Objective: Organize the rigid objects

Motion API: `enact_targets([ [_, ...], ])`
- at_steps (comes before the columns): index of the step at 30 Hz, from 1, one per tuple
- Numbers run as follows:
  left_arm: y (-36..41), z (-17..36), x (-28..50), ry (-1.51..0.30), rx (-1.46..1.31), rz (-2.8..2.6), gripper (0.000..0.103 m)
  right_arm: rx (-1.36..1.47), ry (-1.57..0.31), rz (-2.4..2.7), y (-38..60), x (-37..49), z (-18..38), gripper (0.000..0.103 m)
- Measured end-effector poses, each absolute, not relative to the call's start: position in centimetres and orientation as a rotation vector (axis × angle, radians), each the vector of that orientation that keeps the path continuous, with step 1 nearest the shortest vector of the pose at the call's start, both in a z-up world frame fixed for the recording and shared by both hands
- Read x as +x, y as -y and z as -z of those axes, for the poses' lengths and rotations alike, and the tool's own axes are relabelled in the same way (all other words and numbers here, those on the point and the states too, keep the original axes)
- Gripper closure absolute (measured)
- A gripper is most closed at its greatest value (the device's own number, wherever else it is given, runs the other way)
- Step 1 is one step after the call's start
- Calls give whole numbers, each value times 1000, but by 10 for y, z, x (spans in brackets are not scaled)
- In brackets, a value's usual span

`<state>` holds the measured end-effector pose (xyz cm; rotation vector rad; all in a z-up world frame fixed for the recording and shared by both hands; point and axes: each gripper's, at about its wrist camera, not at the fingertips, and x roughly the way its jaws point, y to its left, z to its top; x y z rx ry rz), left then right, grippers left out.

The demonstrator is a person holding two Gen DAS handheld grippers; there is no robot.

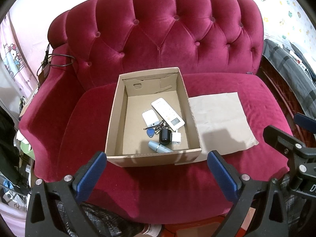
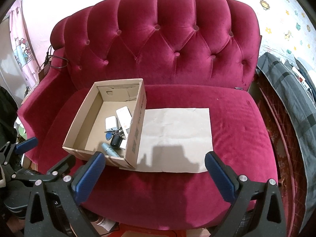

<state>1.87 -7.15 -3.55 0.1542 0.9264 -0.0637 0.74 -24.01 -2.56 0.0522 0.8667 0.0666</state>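
An open cardboard box point(image 1: 115, 118) point(image 2: 136, 126) sits on the crimson sofa seat point(image 1: 158, 187) point(image 2: 237, 122). Inside lie a white remote point(image 1: 167, 113) point(image 2: 124, 116), a white charger point(image 1: 150, 118) point(image 2: 111, 122), a key bunch with a blue tag point(image 1: 151, 132) point(image 2: 108, 137), a black cylinder point(image 1: 165, 136) point(image 2: 116, 141), a small white adapter point(image 1: 176, 137) and a blue-grey tube point(image 1: 160, 147) point(image 2: 109, 149). My left gripper point(image 1: 157, 161) hovers open before the box's front wall. My right gripper point(image 2: 155, 163) hangs open over the bare brown paper sheet point(image 1: 219, 118) point(image 2: 177, 134).
The tufted sofa back point(image 1: 158, 29) point(image 2: 167, 39) rises behind the box. A black cable point(image 1: 59, 60) loops over the left armrest. Grey checked cloth point(image 2: 292, 98) lies to the right of the sofa. Clutter crowds the floor on the left point(image 1: 11, 158).
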Motion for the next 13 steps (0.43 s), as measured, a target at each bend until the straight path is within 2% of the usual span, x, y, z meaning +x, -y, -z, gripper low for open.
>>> enact_targets([
  [13, 75, 36, 23, -934, 164, 60, 0, 61, -877, -73, 242, 17, 28, 0],
])
